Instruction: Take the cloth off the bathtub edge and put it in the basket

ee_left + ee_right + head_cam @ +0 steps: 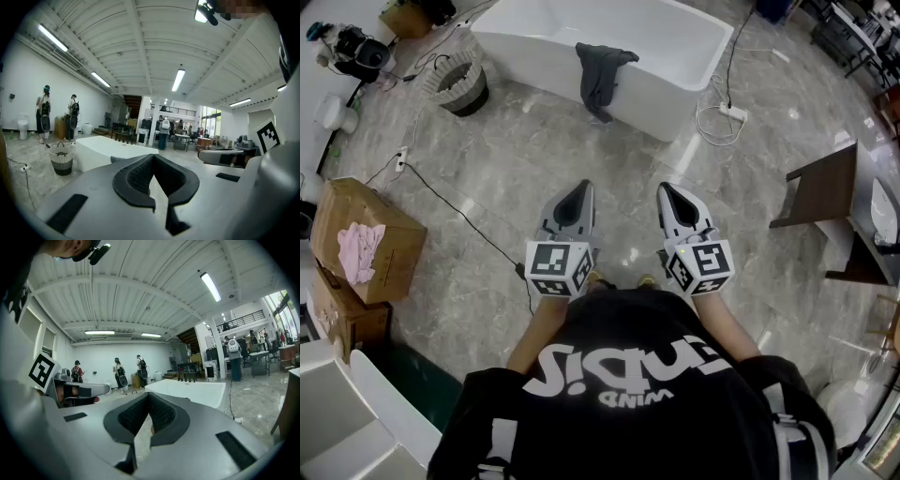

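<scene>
**Left claw** (579,191) and **right claw** (667,191) — both clenched with tips met, and empty. They are held side by side, close to level, over the bare floor (619,155) just ahead of the person. Neither gripper view shows anything between the pads.

**Cloth** (602,73): dark grey, draped over the near edge of the tub (680,42) and well apart from both claws. Most of it hangs down the outer wall.

**Basket** (459,86): stands on the floor to the left of the tub, near its corner.

The task appears not yet begun. The likely failures are these:

1. A claw that arrives clenched would push the cloth rather than take it. The cloth could then tip into the tub or slide down to the floor, so the jaws must part first.
2. A pinch on a single thin fold may slip during the lift, because the cloth is limp and much of its weight hangs on one side.
3. The long tail may drag on the way to the basket, catch on the rim and end up half outside.
4. A black cable (455,214) crosses the floor at left, between the person and the basket — a foot or the trailing cloth could snag it. A white cable (717,124) lies coiled to the right of the tub.
</scene>
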